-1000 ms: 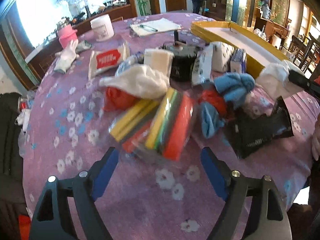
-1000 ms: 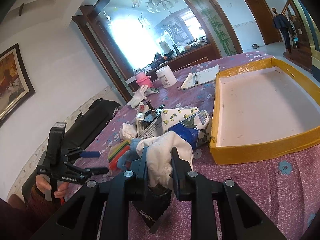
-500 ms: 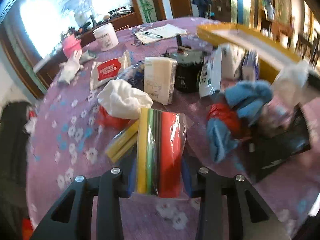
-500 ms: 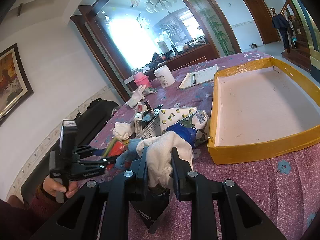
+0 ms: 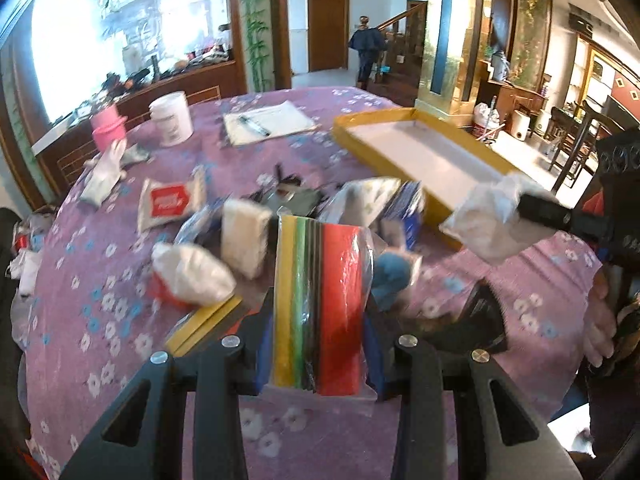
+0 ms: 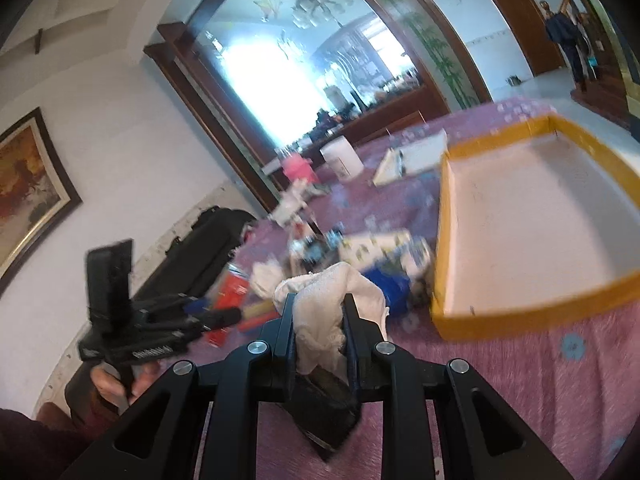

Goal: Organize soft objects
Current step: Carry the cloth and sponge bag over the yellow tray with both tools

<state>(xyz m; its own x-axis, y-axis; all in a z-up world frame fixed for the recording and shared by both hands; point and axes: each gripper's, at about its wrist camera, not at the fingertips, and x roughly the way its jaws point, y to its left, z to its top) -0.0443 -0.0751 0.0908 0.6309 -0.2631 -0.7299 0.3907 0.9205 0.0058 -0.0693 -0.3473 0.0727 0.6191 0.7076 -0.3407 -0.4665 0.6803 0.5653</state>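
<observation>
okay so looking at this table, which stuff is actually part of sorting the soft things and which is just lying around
Part of the job:
- pack of coloured sponge cloths, clamped in the left gripper
- white towel, clamped in the right gripper
- yellow tray, the likely destination
- blue cloth

Just lying about:
- white tub
- pink cup
- notepad with pen

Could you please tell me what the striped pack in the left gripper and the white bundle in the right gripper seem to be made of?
The striped pack looks like stacked cloth or sponge sheets in yellow, green, black and red, sealed in glossy clear plastic film, judging by the glare and crinkled edges. The white bundle looks like soft terry or cotton cloth: matte, nubbly, bunched between the closed fingers. Motion blur leaves both uncertain.
</observation>
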